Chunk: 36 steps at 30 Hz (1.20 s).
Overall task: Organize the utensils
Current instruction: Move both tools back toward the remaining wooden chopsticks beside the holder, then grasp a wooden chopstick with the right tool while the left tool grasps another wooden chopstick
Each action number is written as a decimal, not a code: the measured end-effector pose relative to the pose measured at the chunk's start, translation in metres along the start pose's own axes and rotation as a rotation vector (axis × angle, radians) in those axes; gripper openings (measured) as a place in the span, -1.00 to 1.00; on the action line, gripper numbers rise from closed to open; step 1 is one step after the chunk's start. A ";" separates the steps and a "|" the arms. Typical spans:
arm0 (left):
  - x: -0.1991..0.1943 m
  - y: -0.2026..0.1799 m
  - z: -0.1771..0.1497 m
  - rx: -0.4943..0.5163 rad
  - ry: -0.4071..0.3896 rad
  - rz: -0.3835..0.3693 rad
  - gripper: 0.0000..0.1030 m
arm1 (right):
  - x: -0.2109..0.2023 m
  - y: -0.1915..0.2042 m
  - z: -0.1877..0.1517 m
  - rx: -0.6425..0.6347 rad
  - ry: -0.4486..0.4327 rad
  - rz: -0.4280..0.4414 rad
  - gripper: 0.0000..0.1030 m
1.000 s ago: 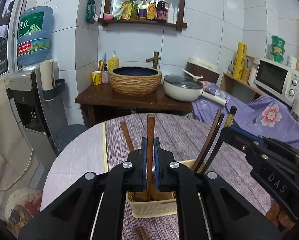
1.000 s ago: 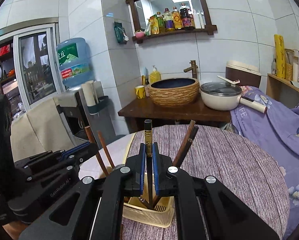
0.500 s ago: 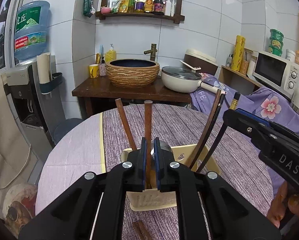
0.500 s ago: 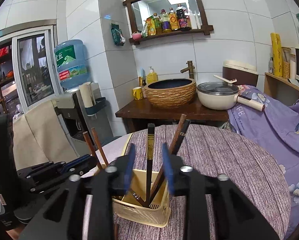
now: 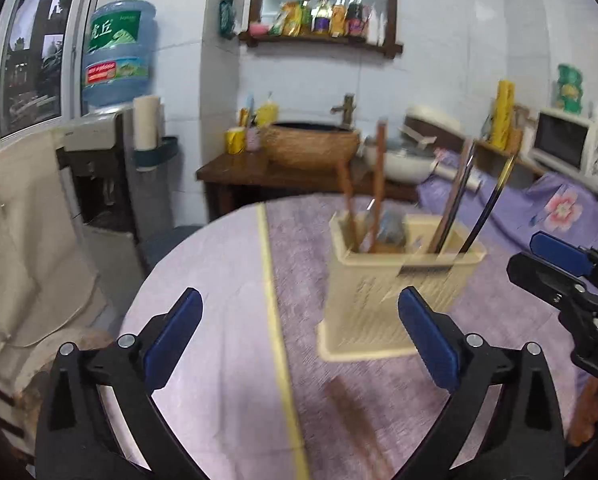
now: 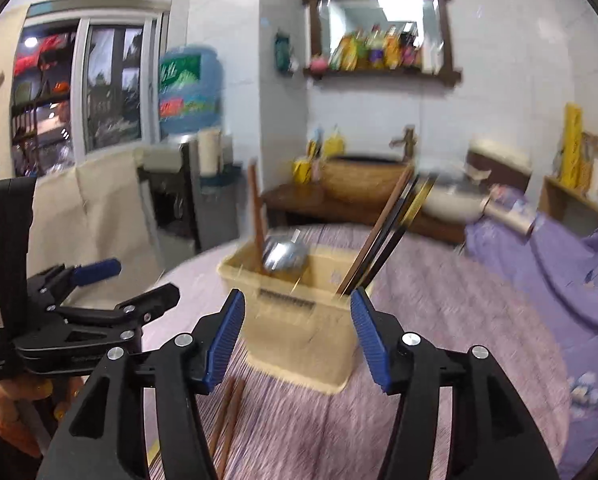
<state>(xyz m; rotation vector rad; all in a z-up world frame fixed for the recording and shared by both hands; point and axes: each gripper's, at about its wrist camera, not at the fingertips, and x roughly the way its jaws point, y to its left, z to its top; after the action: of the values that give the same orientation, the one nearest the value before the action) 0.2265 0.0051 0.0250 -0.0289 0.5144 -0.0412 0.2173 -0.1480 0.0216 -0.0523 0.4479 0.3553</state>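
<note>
A cream utensil holder (image 5: 379, 304) (image 6: 299, 328) stands on the round table. In it are brown chopsticks (image 5: 379, 176) (image 6: 255, 208), dark chopsticks (image 5: 459, 200) (image 6: 387, 232) and a metal spoon (image 6: 285, 256). My left gripper (image 5: 299, 300) is just short of the holder, its jaws opening wide, with nothing between the pads. My right gripper (image 6: 297, 300) faces the holder's front with its jaws opening and not touching anything. Each view also shows the other gripper: the right gripper (image 5: 539, 264) and the left gripper (image 6: 145, 280). A loose pair of brown chopsticks (image 6: 229, 416) (image 5: 351, 412) lies on the cloth in front of the holder.
The table has a purple cloth with a yellow stripe (image 5: 275, 320). Behind it stands a wooden side table (image 5: 235, 168) with a woven basin (image 5: 311, 148) and a white pan (image 5: 403, 160). A water dispenser (image 5: 115, 140) is at the left and a microwave (image 5: 567, 148) at the right.
Both grippers have let go of the chopsticks they held and opened. They have drawn back and down from the holder, and the released chopsticks now stand in it.
</note>
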 end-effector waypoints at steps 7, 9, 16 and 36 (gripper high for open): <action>0.028 0.026 -0.060 -0.037 0.174 0.079 0.68 | 0.072 0.020 -0.060 0.049 0.330 0.125 -0.10; 0.031 0.031 -0.071 -0.030 0.202 0.100 0.63 | 0.088 0.026 -0.071 0.067 0.394 0.144 -0.17; 0.032 0.054 -0.092 -0.061 0.239 0.118 0.58 | 0.118 0.043 -0.082 0.049 0.486 0.084 -0.39; 0.046 0.034 -0.098 -0.065 0.298 -0.007 0.39 | 0.124 0.034 -0.090 0.060 0.490 0.025 -0.84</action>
<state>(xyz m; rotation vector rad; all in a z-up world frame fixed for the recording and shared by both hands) 0.2192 0.0350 -0.0842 -0.0891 0.8140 -0.0353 0.2722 -0.0875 -0.1121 -0.0756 0.9441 0.3532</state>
